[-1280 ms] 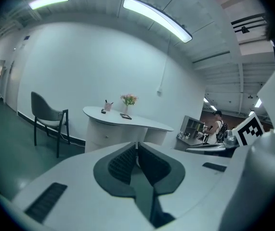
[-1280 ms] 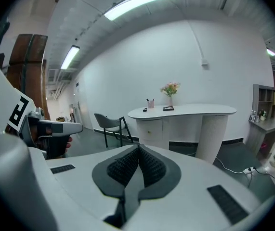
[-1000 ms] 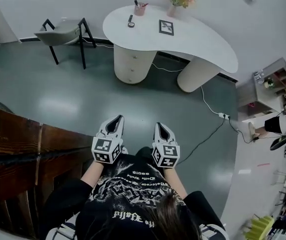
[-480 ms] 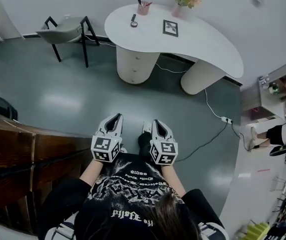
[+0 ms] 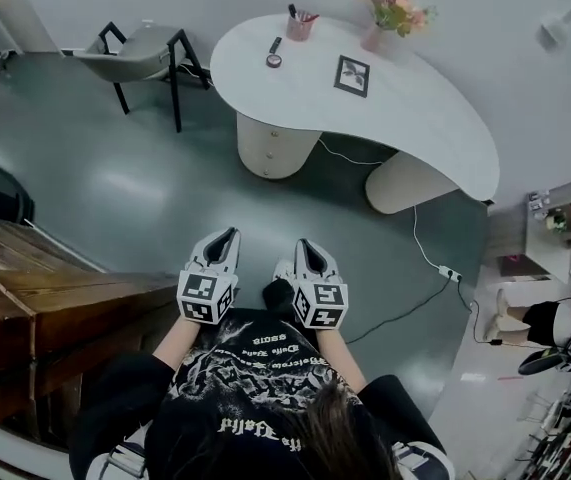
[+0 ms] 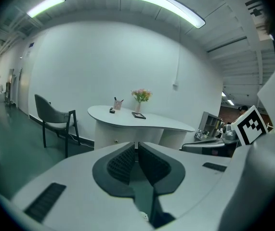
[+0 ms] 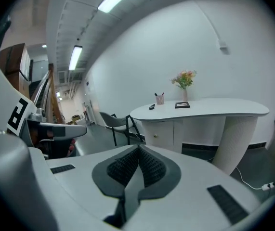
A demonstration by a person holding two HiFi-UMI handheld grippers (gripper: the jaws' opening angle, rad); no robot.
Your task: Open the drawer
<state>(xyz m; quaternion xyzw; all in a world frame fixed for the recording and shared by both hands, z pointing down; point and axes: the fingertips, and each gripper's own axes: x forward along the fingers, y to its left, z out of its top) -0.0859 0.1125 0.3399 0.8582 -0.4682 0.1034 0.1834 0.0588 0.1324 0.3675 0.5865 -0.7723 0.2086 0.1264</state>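
Observation:
The white curved desk (image 5: 405, 108) stands across the room on a rounded pedestal (image 5: 275, 148) that holds the drawers. A small drawer knob (image 6: 115, 140) shows in the left gripper view, and the knob (image 7: 155, 136) also shows in the right gripper view. My left gripper (image 5: 227, 236) and right gripper (image 5: 300, 245) are held side by side in front of my chest, far short of the desk and pointing toward it. Both are shut with nothing between the jaws, as the left gripper (image 6: 137, 144) and right gripper (image 7: 139, 148) views show.
A grey chair (image 5: 145, 53) stands left of the desk. A dark wooden cabinet (image 5: 35, 308) is close on my left. A cable with a power strip (image 5: 448, 273) lies on the floor at right, near a shelf unit (image 5: 570, 218). A pen cup (image 5: 300, 25), vase (image 5: 375, 36) and picture frame (image 5: 352, 75) sit on the desk.
Both grippers have been carried forward together toward the desk, which now sits nearer and lower in the head view. The wooden cabinet has slid back on the left. Jaws stay shut.

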